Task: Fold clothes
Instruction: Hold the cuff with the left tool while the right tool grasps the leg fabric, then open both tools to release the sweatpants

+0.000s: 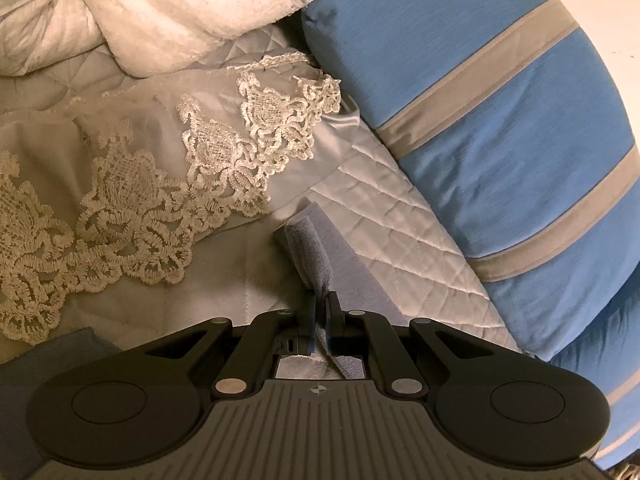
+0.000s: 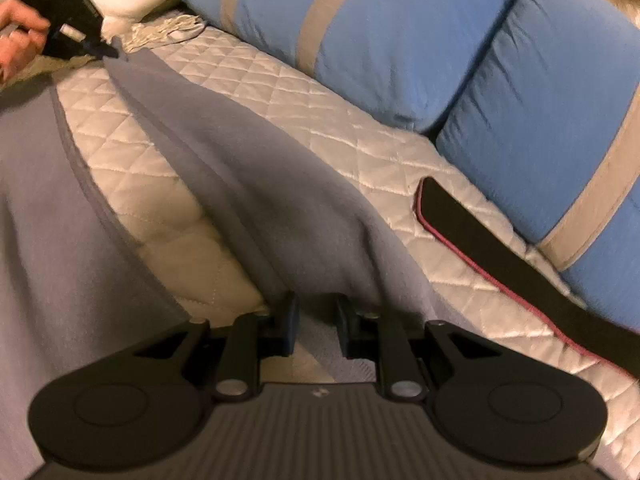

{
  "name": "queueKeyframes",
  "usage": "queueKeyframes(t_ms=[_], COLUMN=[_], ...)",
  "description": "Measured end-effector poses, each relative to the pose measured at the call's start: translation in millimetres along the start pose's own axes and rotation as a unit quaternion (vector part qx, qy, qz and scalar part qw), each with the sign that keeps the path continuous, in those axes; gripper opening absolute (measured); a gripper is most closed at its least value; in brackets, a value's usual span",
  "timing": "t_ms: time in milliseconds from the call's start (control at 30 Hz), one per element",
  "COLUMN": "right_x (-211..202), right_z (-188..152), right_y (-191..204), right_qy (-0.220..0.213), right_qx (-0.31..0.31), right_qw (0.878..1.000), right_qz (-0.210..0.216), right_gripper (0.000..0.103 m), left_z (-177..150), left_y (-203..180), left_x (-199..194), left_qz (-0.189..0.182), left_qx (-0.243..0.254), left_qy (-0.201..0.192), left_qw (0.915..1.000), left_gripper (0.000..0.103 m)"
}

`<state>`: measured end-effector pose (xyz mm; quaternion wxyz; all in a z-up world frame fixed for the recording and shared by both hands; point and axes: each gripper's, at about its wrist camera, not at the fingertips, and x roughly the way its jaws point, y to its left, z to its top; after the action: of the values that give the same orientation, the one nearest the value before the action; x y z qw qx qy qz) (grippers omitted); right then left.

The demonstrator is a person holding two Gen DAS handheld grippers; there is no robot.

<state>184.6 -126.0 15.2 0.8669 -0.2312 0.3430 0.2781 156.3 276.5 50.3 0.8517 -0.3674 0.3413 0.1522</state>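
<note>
A grey-blue fleece garment (image 2: 248,184) lies stretched over the quilted white bedspread (image 2: 288,92). My left gripper (image 1: 320,300) is shut on a rolled corner of the garment (image 1: 308,252); it also shows far off in the right wrist view (image 2: 108,50), held by a hand, pinching the garment's far end. My right gripper (image 2: 314,312) sits at the near end of the garment. Its jaws stand a little apart with the cloth bunched between and over them, and whether they grip it is unclear.
Blue pillows with grey stripes (image 2: 400,32) (image 1: 500,120) line the far side of the bed. A lace-trimmed cloth (image 1: 160,184) and a white duvet (image 1: 160,8) lie at the left. A black flat object with a red edge (image 2: 500,248) lies on the bedspread at right.
</note>
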Motion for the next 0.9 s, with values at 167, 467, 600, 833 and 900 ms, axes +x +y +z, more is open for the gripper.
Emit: queueKeyframes(t_ms=[167, 467, 600, 833, 900], right_x=[-1.4, -51.5, -64.3, -67.5, -67.6], right_z=[1.1, -2.7, -13.9, -31.7, -33.8], right_y=[4.2, 29.1, 47.3, 84.2, 89.1], right_qy=[-0.006, -0.038, -0.037, -0.024, -0.018], right_qx=[0.001, -0.077, -0.116, -0.201, -0.211], right_qw=[1.000, 0.996, 0.992, 0.976, 0.974], right_qz=[0.008, -0.032, -0.044, -0.076, -0.076], right_gripper=[0.005, 0.004, 0.004, 0.004, 0.001], left_z=[-0.6, -1.8, -3.5, -5.5, -6.0], left_y=[-1.0, -7.6, -8.5, -9.7, -11.2], left_x=[0.7, -3.1, -4.4, -10.2, -12.9], left_qz=[0.005, 0.013, 0.016, 0.025, 0.027], left_qx=[0.003, 0.007, 0.016, 0.019, 0.025], left_qy=[0.000, -0.002, -0.002, 0.004, 0.002], left_qw=[1.0000, 0.9999, 0.9997, 0.9995, 0.9993], left_gripper=[0.004, 0.004, 0.004, 0.004, 0.004])
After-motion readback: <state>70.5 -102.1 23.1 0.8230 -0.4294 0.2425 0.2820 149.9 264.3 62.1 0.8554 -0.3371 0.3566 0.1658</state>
